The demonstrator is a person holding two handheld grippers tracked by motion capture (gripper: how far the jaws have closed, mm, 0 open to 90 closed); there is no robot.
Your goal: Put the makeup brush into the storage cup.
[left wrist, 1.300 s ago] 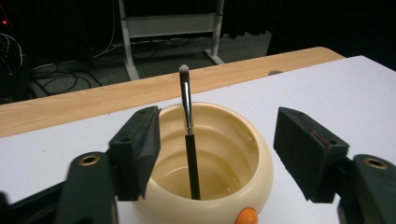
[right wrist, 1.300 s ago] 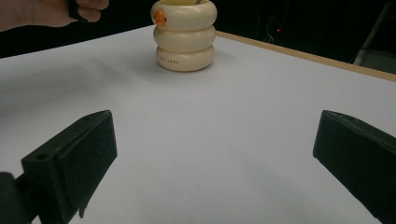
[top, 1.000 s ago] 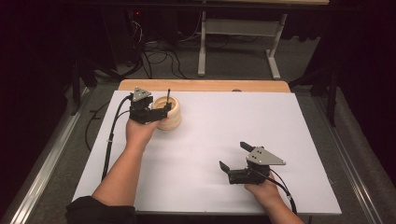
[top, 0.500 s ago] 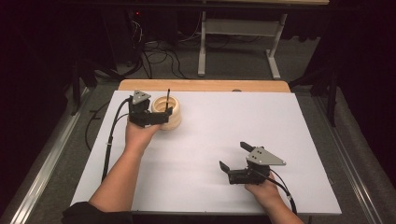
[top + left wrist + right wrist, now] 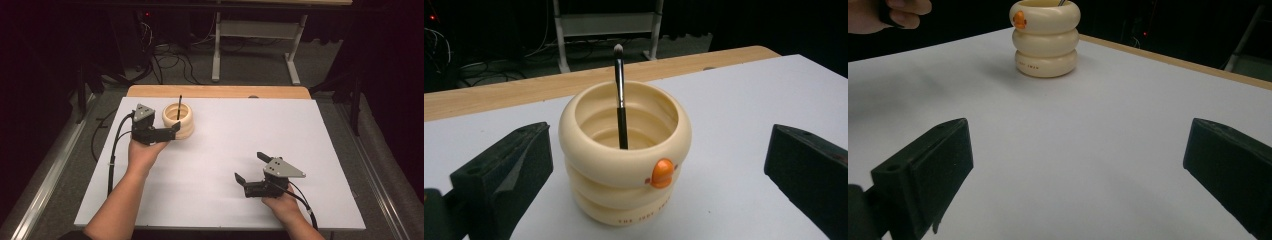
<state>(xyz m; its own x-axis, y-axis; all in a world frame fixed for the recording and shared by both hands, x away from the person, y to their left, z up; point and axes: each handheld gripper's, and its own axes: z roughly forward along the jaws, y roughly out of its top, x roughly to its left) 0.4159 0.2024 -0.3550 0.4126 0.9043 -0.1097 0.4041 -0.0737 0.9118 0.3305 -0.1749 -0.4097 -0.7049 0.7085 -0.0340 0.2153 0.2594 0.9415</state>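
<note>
So at this point the left gripper (image 5: 172, 131) had its jaws spread wide, having just been opening, and the cream holder (image 5: 625, 154) sat in the gap between them, clear of both pads as far as I could tell. A black makeup brush (image 5: 620, 97) stood in the holder, leaning on the rim, bristles up. Main worry: the holder looked tall and ringed like a stack of donuts, so if that hand swung sideways while backing off, one jaw could have clipped the side and shoved or tipped it, and the brush would have gone flying out. From the high view the near jaw tip looked just beside the holder wall, maybe even brushing it, but honestly that angle was too dark for me to say for sure. Second thing: the cable (image 5: 114, 150) trailing off that gripper ran along the table (image 5: 320, 130) edge and could have snagged on a pull-back. The right gripper (image 5: 249, 167) was parked well apart from the holder, jaws also spread, nothing between them but bare table, so no trouble from that side unless it came in blind.
</note>
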